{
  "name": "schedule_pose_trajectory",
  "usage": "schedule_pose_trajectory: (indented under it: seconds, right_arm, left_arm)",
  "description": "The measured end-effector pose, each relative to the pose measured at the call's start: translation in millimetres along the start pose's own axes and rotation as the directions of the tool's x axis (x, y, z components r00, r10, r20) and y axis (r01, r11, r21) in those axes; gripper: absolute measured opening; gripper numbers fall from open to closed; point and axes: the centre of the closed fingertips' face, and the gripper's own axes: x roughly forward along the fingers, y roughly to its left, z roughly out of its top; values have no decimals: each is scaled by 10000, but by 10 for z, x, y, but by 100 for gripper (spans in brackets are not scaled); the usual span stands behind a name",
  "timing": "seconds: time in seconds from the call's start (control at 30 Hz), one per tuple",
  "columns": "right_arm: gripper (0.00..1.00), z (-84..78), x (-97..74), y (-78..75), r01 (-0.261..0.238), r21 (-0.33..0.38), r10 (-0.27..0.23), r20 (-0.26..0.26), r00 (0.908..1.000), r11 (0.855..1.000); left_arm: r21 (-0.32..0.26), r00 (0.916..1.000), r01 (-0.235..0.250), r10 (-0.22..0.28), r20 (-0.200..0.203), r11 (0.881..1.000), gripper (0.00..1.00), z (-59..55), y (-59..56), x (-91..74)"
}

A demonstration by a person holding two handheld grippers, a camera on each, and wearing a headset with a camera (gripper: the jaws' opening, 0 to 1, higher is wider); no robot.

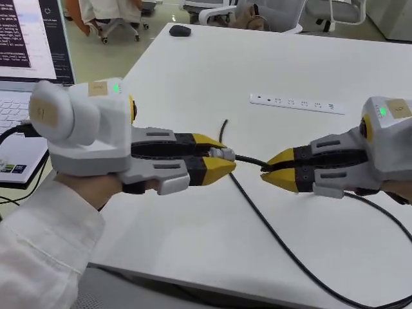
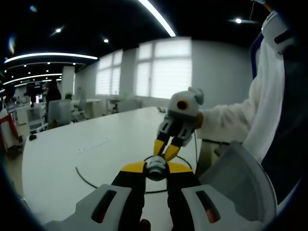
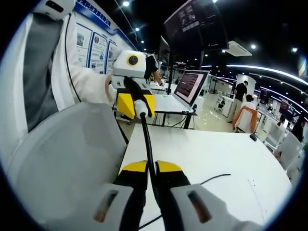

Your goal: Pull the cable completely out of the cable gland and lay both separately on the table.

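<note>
Left gripper [image 1: 225, 156] is clenched on a small silver-grey metal cable gland [image 2: 156, 169], which sits between its yellow tips, raised above the white table [image 1: 193, 84]. Right gripper [image 1: 267, 170] faces it tip to tip, jaws pinched on the thin black cable [image 1: 248, 159] close beyond the gland's mouth. The cable runs straight between the two grips, and its slack loops on the table beneath both grippers. The opposed hold fits the job: one grip anchors the fitting, the other draws the cable along its axis. Judgement: cable not yet free of the gland; neither item laid down.
</note>
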Motion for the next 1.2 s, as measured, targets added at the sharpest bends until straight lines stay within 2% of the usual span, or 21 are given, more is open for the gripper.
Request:
schedule_pose_trajectory:
  seconds: [0.1, 0.27, 0.37, 0.53, 0.67, 0.73, 0.83, 0.93, 1.13, 1.2]
  right_arm:
    - [5, -144, -5, -26, 99, 210, -92, -327, 9994, 9997]
    - [5, -352, 4, -59, 315, 712, -275, -565, 9980, 9970]
    - [6, -545, 48, -99, 527, 1206, -426, -852, 9955, 9913]
    - [6, -802, 171, -137, 833, 1330, -659, -1306, 9892, 9876]
    - [6, -1018, 293, -206, 1260, 1550, -1001, -1649, 9812, 9799]
    - [6, -1097, 344, -213, 1337, 1584, -1039, -1833, 9776, 9783]
    - [6, -1288, 425, -201, 1348, 1408, -984, -2395, 9659, 9808]
    - [6, -1415, 499, -209, 1429, 1276, -1063, -2583, 9602, 9815]
    - [7, -1659, 614, -87, 931, 1306, -447, -3331, 9418, 9871]
    - [7, -1722, 639, -52, 878, 1416, -342, -3439, 9384, 9860]
  left_arm:
    - [21, 10000, -34, 34, -71, 10000, 17, -30, 13, -22]
    - [-87, 9998, -178, 177, -62, 9998, 17, -56, 49, -71]
    - [-272, 9997, -213, 211, -78, 9994, 17, -101, 64, -99]
    - [-402, 9994, -264, 255, -237, 9988, 17, -192, 50, -127]
    - [-607, 9989, -214, 187, -440, 9979, 17, -287, 26, -120]
    - [-616, 9985, -210, 178, -516, 9979, 17, -325, 20, -114]
    - [-727, 9983, -208, 168, -554, 9971, 17, -364, 11, -112]
    - [-795, 9982, -266, 222, -566, 9965, 17, -389, 23, -110]
    - [-1011, 9979, -387, 331, -564, 9941, 17, -440, 52, -112]
    - [-1035, 9977, -401, 340, -592, 9938, 17, -457, 53, -111]
